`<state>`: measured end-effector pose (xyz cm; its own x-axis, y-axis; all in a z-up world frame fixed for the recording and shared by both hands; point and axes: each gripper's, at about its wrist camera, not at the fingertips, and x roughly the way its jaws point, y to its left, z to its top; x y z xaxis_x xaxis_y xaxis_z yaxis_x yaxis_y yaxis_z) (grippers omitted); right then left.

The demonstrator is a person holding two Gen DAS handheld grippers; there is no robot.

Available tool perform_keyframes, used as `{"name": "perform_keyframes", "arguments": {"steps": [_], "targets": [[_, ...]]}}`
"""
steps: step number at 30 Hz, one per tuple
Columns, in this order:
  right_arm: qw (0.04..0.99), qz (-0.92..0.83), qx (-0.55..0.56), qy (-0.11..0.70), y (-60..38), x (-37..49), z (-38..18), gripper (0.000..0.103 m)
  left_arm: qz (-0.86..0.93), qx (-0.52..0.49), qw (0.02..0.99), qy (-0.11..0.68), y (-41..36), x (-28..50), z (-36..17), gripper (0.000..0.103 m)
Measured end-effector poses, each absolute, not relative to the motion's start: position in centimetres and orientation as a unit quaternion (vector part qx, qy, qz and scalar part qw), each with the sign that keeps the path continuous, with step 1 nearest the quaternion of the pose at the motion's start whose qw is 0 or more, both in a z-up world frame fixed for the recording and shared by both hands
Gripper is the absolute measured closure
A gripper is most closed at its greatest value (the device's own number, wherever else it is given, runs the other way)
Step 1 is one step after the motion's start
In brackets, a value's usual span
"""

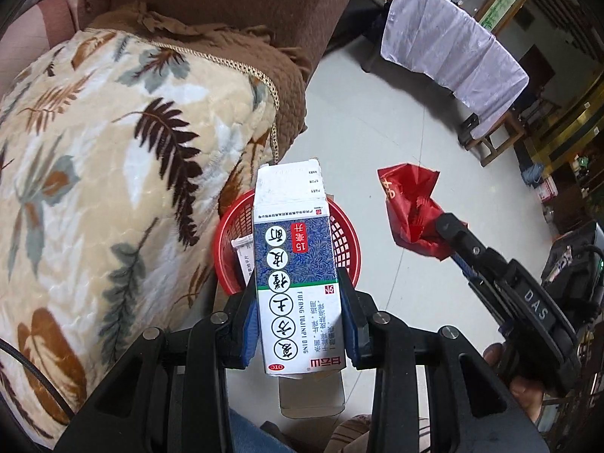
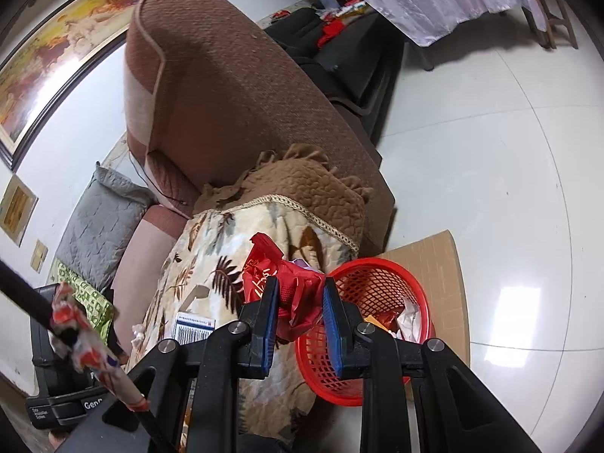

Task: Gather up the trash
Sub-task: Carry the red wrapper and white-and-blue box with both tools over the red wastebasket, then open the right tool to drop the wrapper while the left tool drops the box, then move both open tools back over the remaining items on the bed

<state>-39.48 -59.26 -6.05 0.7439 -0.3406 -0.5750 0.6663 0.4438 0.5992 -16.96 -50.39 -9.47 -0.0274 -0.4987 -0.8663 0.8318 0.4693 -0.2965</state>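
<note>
Medicine carton (image 1: 298, 264), white and blue with round printed characters, top flap open, clamped lengthwise between the blue pads (image 1: 247, 324) of the left gripper (image 1: 300, 302). Held in the air directly above the red mesh basket (image 1: 347, 249). A small white box (image 1: 243, 256) lies inside the basket, against its left wall.

Crumpled red wrapper (image 2: 290, 283), gold print on it, pinched in the right gripper (image 2: 300, 304), jaws narrowed onto it. In the left wrist view the same wrapper (image 1: 411, 207) hangs over the pale floor, right of the basket and apart from it.

Basket (image 2: 381, 275) sits on a sheet of brown cardboard (image 2: 430, 256) on the tiled floor (image 2: 490, 151), just beside the sofa. More scraps visible in it, orange and silver.

Leaf-print blanket (image 1: 113, 170) covers the sofa seat, over a brown quilted throw (image 2: 313, 188). Brown sofa arm (image 2: 234, 94) rises behind. Table under a lilac cloth (image 1: 453, 49) stands well apart across the room.
</note>
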Motion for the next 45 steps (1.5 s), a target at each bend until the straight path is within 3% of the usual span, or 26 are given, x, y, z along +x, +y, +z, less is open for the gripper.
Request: {"name": "perform_keyframes", "arguments": {"steps": [15, 18, 19, 26, 28, 31, 33, 45], "targets": [[0.817, -0.317, 0.441, 0.194, -61.4, -39.4, -7.4, 0.076, -0.486, 0.186, 0.675, 0.524, -54.8, -16.9, -11.7, 0.069], [0.817, -0.315, 0.448, 0.182, -61.8, -39.2, -7.0, 0.065, -0.484, 0.194, 0.676, 0.521, -55.5, -16.4, -11.8, 0.064], [0.817, -0.315, 0.45, 0.178, -61.8, -39.3, -6.9, 0.056, -0.482, 0.191, 0.676, 0.524, -55.5, -16.2, -11.9, 0.059], [0.824, -0.308, 0.439, 0.181, -60.9, -38.9, -5.6, 0.054, -0.498, 0.155, 0.67, 0.528, -53.8, -15.0, -10.7, 0.053], [0.831, -0.298, 0.433, 0.184, -60.4, -38.4, -4.9, 0.053, -0.498, 0.149, 0.68, 0.516, -52.4, -14.8, -9.4, 0.053], [0.843, -0.279, 0.419, 0.189, -58.7, -37.1, -3.8, 0.04, -0.489, 0.119, 0.701, 0.505, -49.3, -13.9, -7.2, 0.049], [0.853, -0.258, 0.41, 0.194, -57.4, -36.0, -3.2, 0.04, -0.482, 0.099, 0.717, 0.494, -46.7, -13.4, -5.8, 0.044], [0.905, -0.116, 0.346, 0.219, -45.9, -26.7, 1.3, 0.029, -0.373, -0.018, 0.827, 0.42, -27.8, -10.4, 1.7, 0.04]]}}
